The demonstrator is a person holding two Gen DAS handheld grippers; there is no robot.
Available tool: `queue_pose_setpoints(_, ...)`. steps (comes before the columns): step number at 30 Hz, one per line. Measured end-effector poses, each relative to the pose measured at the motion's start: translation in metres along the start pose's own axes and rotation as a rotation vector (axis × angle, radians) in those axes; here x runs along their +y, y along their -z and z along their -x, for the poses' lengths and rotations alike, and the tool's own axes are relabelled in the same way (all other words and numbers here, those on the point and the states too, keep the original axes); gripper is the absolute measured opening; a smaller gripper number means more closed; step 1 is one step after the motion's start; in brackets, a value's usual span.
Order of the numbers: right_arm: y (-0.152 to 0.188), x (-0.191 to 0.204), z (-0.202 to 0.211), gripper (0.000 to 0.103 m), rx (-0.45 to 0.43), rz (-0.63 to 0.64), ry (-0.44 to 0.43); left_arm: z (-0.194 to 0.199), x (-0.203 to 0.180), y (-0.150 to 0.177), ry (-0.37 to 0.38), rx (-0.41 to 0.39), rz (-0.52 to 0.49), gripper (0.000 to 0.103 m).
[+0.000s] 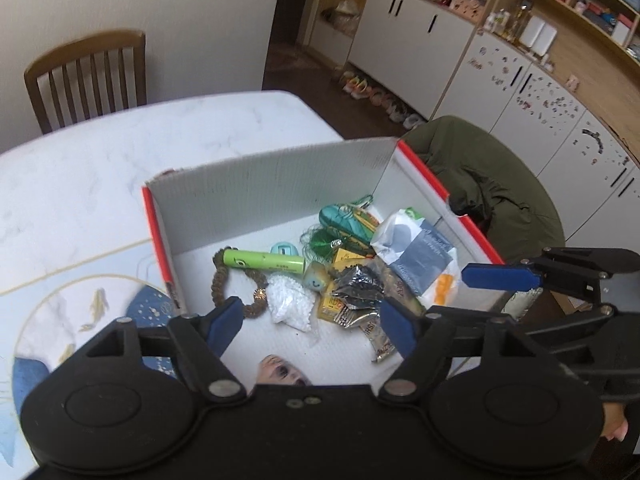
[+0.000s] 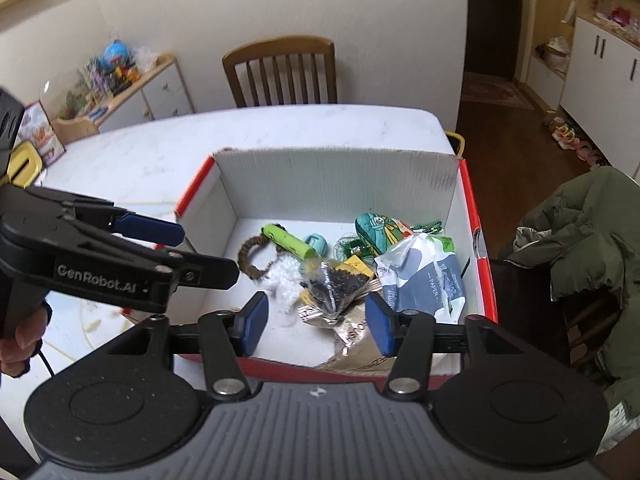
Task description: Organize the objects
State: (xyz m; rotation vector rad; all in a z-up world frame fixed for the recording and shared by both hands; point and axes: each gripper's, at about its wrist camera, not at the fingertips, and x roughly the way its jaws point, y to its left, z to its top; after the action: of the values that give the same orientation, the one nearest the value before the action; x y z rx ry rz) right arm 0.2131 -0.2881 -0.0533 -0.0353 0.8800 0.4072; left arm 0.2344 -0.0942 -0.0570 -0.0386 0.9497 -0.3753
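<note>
A cardboard box (image 1: 276, 156) (image 2: 332, 154), red outside and white inside, stands on the table. It holds a green tube (image 1: 264, 262) (image 2: 290, 242), a brown bead bracelet (image 1: 218, 284) (image 2: 248, 258), a white bead bag (image 1: 290, 306) (image 2: 280, 276), a crinkled foil packet (image 1: 358, 286) (image 2: 336, 284), a tissue pack (image 1: 420, 254) (image 2: 424, 276) and a teal pouch (image 1: 344, 220) (image 2: 376, 228). My left gripper (image 1: 312, 326) hovers open over the box's near left side, holding nothing. My right gripper (image 2: 316, 328) is open above the near wall, also holding nothing.
The box sits at the right edge of a white marble table (image 1: 160, 136) (image 2: 280, 128), beside a blue patterned mat (image 1: 80, 300). A wooden chair (image 1: 86, 76) (image 2: 280, 72) stands at the far side. A green jacket (image 1: 480, 184) (image 2: 592, 232) hangs over a chair at right.
</note>
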Motion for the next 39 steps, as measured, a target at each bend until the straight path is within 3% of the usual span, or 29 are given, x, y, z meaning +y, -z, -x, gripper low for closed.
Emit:
queue_pose_setpoints(10,0.008,0.027,0.035,0.059,-0.080,-0.039,0.031,0.050,0.008,0.014,0.020,-0.096,-0.067,0.082)
queue_pose_setpoints(13,0.011,0.036,0.045,0.067,-0.120,-0.054,0.042,0.065,0.009,0.018,0.006,-0.141,-0.095,0.082)
queue_pose_setpoints(18,0.014,0.049,0.060,0.067,-0.168,-0.081,0.061,0.087,0.015,0.024,0.021,-0.189,-0.118,0.084)
queue_pose_setpoints(26,0.024,0.072,0.080,0.080,-0.245,-0.122,0.081,0.109,0.028,0.037,0.017,-0.249,-0.131,0.091)
queue_pose_setpoints(39,0.041,0.104,0.095,0.088,-0.318,-0.176,0.092,0.132,0.045,0.062,0.053,-0.288,-0.137,0.102)
